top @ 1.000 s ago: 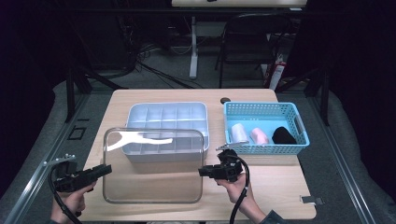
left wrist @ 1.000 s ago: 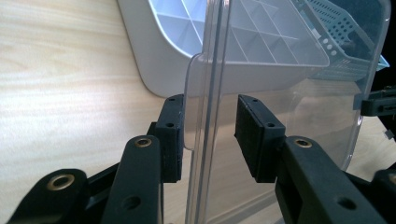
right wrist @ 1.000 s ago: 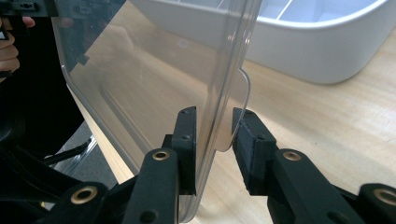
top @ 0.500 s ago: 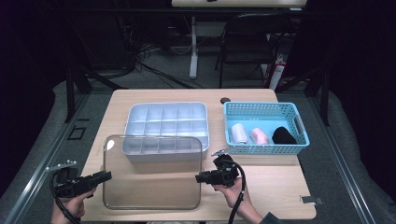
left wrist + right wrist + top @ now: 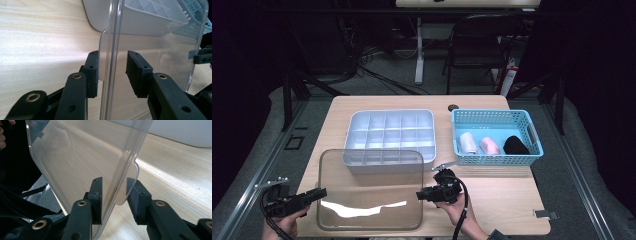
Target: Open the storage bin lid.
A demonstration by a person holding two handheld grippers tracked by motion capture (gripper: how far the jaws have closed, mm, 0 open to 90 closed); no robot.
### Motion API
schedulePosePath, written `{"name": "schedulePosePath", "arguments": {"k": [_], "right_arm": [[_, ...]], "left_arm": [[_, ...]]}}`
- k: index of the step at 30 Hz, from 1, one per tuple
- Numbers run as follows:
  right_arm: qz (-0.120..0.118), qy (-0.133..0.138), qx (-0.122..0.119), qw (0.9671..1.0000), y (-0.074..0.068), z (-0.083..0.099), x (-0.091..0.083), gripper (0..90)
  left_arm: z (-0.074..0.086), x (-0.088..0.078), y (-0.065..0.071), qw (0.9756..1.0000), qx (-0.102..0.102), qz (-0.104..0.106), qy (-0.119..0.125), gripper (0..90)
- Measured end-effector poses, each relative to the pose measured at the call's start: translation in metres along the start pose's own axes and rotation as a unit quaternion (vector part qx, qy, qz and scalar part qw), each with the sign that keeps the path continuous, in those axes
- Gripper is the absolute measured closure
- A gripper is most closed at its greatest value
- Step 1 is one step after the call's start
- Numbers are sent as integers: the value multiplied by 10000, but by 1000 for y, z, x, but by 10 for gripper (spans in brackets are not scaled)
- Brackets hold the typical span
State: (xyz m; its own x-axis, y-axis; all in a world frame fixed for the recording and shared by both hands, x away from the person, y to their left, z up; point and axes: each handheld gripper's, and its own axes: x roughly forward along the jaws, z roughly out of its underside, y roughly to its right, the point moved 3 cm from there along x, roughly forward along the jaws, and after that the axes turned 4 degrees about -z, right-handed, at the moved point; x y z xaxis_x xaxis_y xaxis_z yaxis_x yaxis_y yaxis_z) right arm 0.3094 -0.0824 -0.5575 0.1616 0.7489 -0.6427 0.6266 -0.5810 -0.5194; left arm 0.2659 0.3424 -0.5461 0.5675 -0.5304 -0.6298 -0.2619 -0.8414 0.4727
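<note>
— Two tongs, one lid. How do they stand?

— The right tongs (image 5: 418,195) have just been opening. The clear lid (image 5: 369,185) is between the jaws by its right edge, and the right gripper view shows a gap between one pad (image 5: 97,195) and the plastic, so I read that side as let go. The left tongs (image 5: 321,192) straddle the tab on the lid's left edge. One pad (image 5: 91,72) sits against the tab and the other seems a little off the rim. Through clear plastic I cannot tell whether it pinches.

— Where is the lid?

— Near the front edge of the counter (image 5: 507,205), left of the middle. Its far edge runs along the near wall of the grey divided tray (image 5: 387,162). Whether it leans on that wall or lies just before it, I cannot tell.

— What could go wrong?

— Uneven release, I think. If the left side holds while the right is free, the lid may twist or drop at one end. If it is propped on the tray wall, it could slide towards the person and over the front edge. A pad dragging on the tab as it draws back would pull it the same way.

— And the blue basket (image 5: 492,111)?

— Well apart at the right, out of harm.
</note>
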Motion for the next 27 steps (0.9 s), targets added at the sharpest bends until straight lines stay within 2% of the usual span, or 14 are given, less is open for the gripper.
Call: {"name": "schedulePosePath", "arguments": {"k": [4,7,9,10,17,18,27], "right_arm": [[-44,-20,52,10000,-2,1,5,660],[-75,-123,-9,9999,-2,1,7,656],[-77,-66,37,9999,-4,1,10,652],[-96,-135,10,9999,-4,1,11,650],[-113,-144,-11,9998,-8,2,19,633],[-133,-225,-19,9997,-8,2,20,632],[-189,-307,76,9993,-9,6,27,615]], "left_arm": [[3,-2,-3,10000,-65,-21,-11,635],[4,-4,-6,9999,-104,-53,-37,634],[5,-5,-7,9999,-103,-75,-38,633],[6,-5,-8,9999,-97,-86,-52,632],[11,-8,-14,9997,-199,-124,-100,626],[11,-8,-14,9997,-207,-128,-99,625],[14,-9,-17,9995,-196,-163,-188,620]]}}
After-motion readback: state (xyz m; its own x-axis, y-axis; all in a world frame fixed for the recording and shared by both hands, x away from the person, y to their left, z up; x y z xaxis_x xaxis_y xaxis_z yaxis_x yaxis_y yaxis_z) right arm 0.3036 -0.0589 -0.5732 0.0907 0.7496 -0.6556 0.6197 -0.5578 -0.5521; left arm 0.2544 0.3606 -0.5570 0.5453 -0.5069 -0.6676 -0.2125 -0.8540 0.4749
